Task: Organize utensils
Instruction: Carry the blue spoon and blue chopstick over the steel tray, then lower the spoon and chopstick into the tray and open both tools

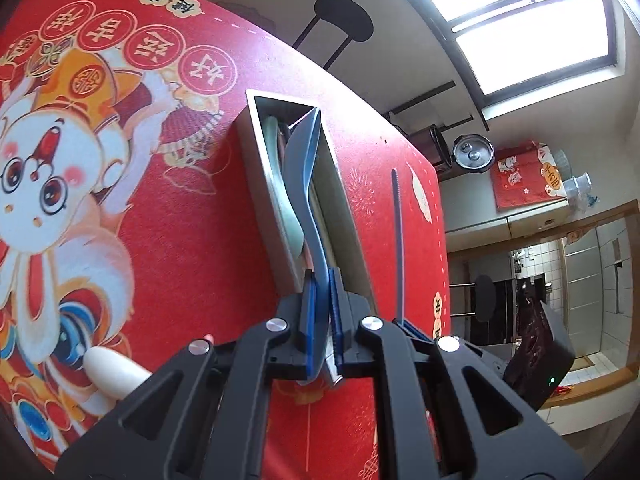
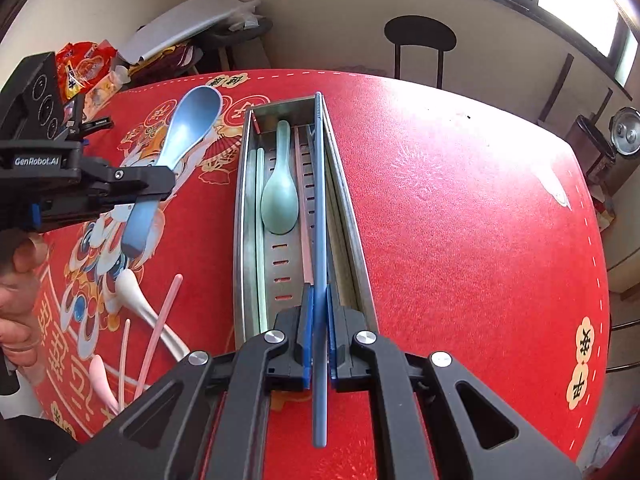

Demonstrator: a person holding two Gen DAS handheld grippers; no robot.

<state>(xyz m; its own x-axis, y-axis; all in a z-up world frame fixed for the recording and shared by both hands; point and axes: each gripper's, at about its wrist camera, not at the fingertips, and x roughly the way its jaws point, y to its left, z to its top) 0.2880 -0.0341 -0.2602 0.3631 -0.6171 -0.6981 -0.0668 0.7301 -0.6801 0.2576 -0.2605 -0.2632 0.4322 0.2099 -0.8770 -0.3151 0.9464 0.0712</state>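
On the red desk [image 2: 460,208] stands the steel tray [image 2: 240,216]. Left of it, the left gripper [image 2: 154,190] has its jaws clamped on the blue spoon [image 2: 188,128]: light, stiff, slick, best pinched mid-handle. Over the tray, the right gripper [image 2: 318,336] pinches a blue chopstick [image 2: 319,208].

A red festive cloth [image 2: 460,208] with a cartoon rabbit print [image 1: 52,168] covers the table. Behind it stands a black round-seated stool [image 2: 420,36], snack packets [image 2: 86,68] piled off to one side. By the wall, a pressure cooker [image 1: 473,155] gleams under bright windows [image 1: 532,36].
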